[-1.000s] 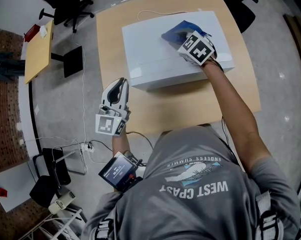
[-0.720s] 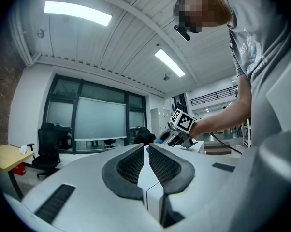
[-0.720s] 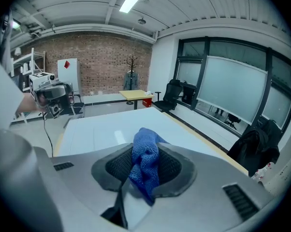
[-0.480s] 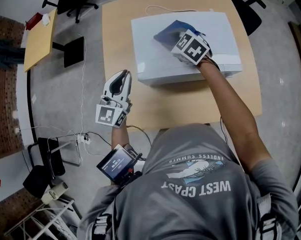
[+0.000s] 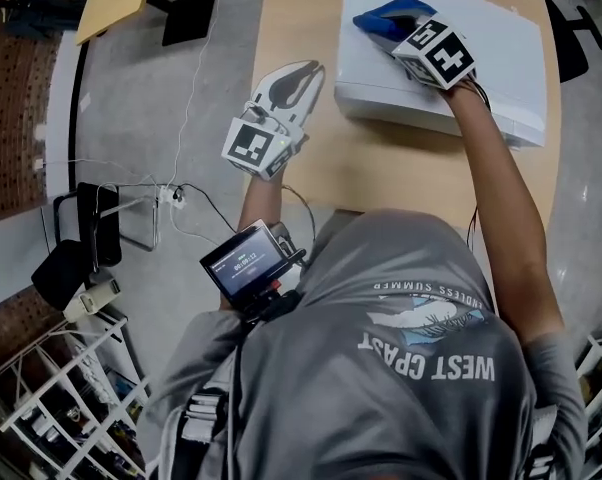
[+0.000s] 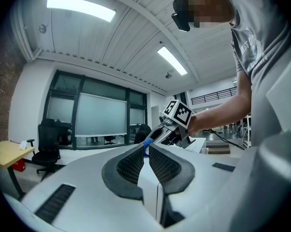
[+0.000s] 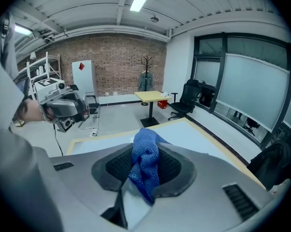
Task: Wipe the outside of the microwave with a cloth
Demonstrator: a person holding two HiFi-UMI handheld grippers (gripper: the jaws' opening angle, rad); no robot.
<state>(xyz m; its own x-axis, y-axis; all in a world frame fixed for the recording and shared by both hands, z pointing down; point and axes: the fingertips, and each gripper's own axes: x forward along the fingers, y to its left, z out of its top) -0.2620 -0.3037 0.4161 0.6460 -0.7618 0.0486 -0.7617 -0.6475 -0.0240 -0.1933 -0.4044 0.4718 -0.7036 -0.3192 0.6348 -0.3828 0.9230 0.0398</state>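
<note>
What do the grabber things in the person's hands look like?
The left gripper and right gripper are pale grey shells with dark ribbed pads. Each carries a white cube with black square markers. The person wears a short-sleeved grey T-shirt.

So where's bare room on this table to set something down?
The table is bare between the microwave and its near edge, and in the strip left of the microwave, though the left gripper hangs over that. The microwave's top is crowded at left: right gripper and blue cloth.
</note>
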